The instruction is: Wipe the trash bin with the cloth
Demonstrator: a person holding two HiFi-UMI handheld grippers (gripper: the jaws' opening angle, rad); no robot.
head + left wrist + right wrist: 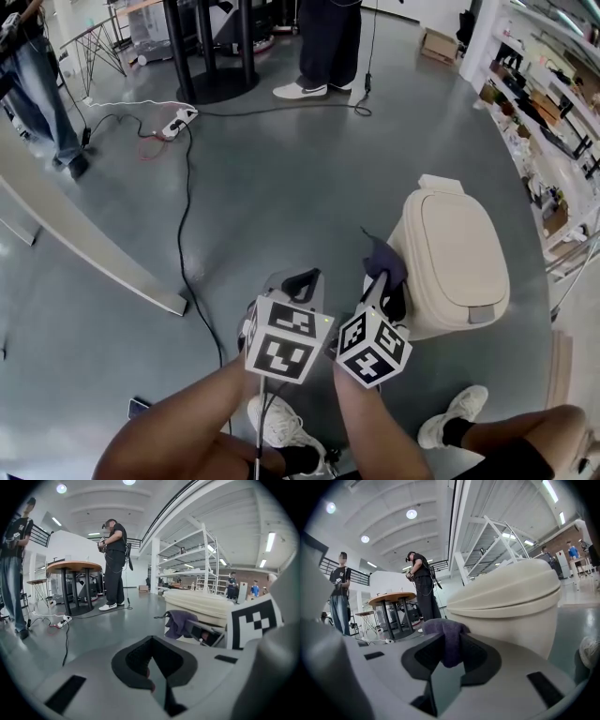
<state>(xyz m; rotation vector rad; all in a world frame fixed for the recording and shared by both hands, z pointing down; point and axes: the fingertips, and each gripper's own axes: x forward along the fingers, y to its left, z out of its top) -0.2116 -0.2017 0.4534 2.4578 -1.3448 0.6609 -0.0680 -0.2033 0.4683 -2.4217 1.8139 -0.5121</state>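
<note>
At the far left of the head view a person in jeans [37, 89] stands beside a long pale beam [84, 239] that slants across the floor. A white power strip [178, 120] lies farther in, and a black cable [183, 234] runs from it down towards the grippers. Behind it stands the dark base of a round table [211, 56], and to its right a second person in white shoes [323, 56]. None of this lies between the grippers and the bin.

The left gripper [302, 279] hangs low over the floor, just beside the right one. Its jaws are pressed together with nothing between them, as the left gripper view shows [150, 663].

The right gripper [382, 281] pinches a dark purple cloth [386, 262]. In the right gripper view the cloth [449, 639] bunches over the jaw tips and hangs down between the pads. It sits at the left side wall of the trash bin [459, 262], just below the lid. Whether it presses on the wall cannot be told.

The cream bin, with its lid down, stands on a smooth grey floor [281, 187]. White shelving [553, 103] with small items lines the right side of the open, high-ceilinged hall.
</note>
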